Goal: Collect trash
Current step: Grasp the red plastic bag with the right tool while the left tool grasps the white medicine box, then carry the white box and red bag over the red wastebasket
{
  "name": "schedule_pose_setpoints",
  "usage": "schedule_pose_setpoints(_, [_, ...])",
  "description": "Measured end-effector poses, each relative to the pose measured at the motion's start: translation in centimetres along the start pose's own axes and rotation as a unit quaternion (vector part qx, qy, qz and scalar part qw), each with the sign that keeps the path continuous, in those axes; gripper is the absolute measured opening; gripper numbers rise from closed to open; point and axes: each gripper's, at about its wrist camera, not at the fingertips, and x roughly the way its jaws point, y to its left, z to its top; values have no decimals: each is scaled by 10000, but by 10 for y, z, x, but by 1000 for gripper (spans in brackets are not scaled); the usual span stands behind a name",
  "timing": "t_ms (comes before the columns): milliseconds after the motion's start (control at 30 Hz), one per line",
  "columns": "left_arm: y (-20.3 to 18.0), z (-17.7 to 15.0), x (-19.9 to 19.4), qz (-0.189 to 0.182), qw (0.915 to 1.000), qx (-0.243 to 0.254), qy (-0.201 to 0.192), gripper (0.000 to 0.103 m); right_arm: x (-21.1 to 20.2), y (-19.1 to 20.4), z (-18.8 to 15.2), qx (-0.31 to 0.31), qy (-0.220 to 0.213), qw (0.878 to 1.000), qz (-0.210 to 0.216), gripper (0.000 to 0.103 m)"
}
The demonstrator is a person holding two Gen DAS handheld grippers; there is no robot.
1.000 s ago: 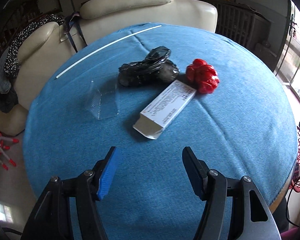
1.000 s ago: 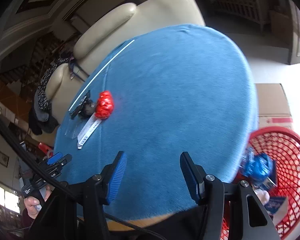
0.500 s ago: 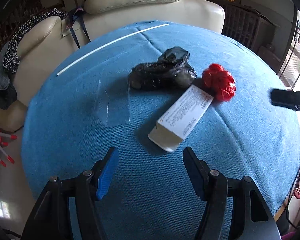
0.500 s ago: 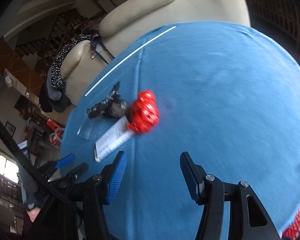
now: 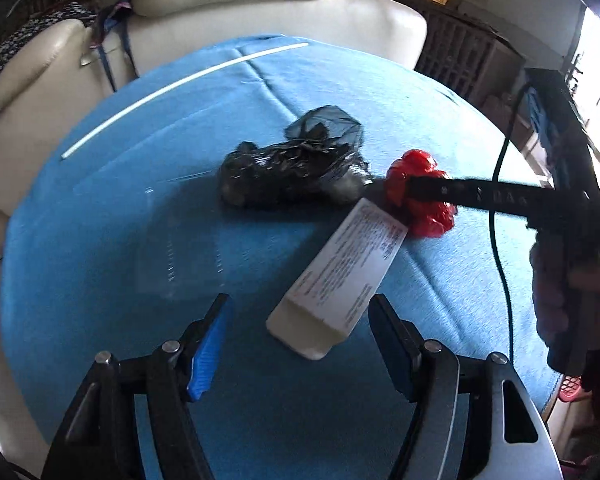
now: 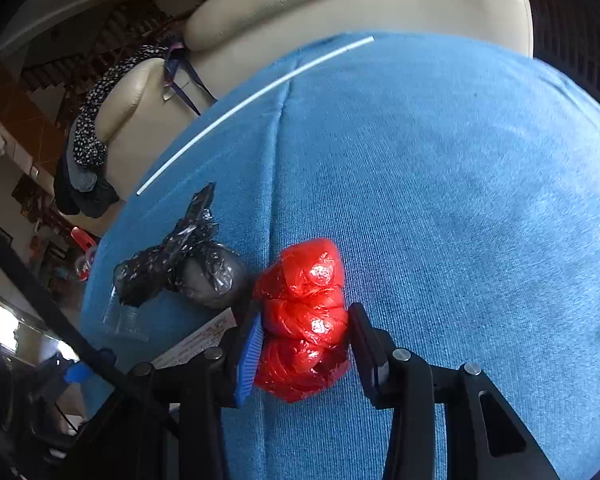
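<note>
Blue-clothed table (image 5: 100, 240) in front of a cream sofa (image 5: 260, 4), trash scattered around the white carton (image 5: 340, 276).

Going big to small: the carton's open end sits between the left gripper (image 5: 300, 344)'s spread, empty jaws; black bag (image 5: 292, 168) just behind the carton; red plastic wad (image 6: 304, 316) at its far corner, the right gripper (image 6: 306, 344) having just clenched onto it.

A crumpled red plastic bag (image 6: 304, 320) sits on the blue table (image 6: 460, 200). At its nine o'clock lies a wadded black bag (image 6: 180, 268), touching it. A white printed carton (image 5: 340, 276) lies flat at the red bag's seven o'clock, its open end toward the viewer.
</note>
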Motion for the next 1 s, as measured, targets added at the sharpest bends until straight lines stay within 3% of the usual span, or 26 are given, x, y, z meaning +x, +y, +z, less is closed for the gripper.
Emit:
schedule_pose_setpoints(167, [-21, 10, 15, -188, 9988, 451, -25, 71, -28, -10, -18, -36, -159, 9999, 5, 44])
schedule_pose_setpoints(467, [-42, 11, 39, -172, 9939, 1092, 65, 71, -77, -47, -65, 419, -105, 9989, 157, 44])
schedule_pose_setpoints(533, [-41, 9, 39, -220, 9937, 1094, 76, 70, -86, -53, -77, 503, -149, 9985, 183, 44])
schedule_pose_setpoints(600, [-40, 8, 40, -298, 9939, 1057, 97, 53, -94, -56, -86, 601, -196, 9978, 174, 44])
schedule_pose_setpoints(733, [-43, 6, 37, -63, 9954, 960, 34, 51, -105, -62, -96, 798, -288, 9961, 240, 44])
schedule_pose_setpoints(1000, [-71, -16, 0, -6, 9947, 1001, -224, 48, -134, -61, -107, 778, -572, 9949, 278, 44])
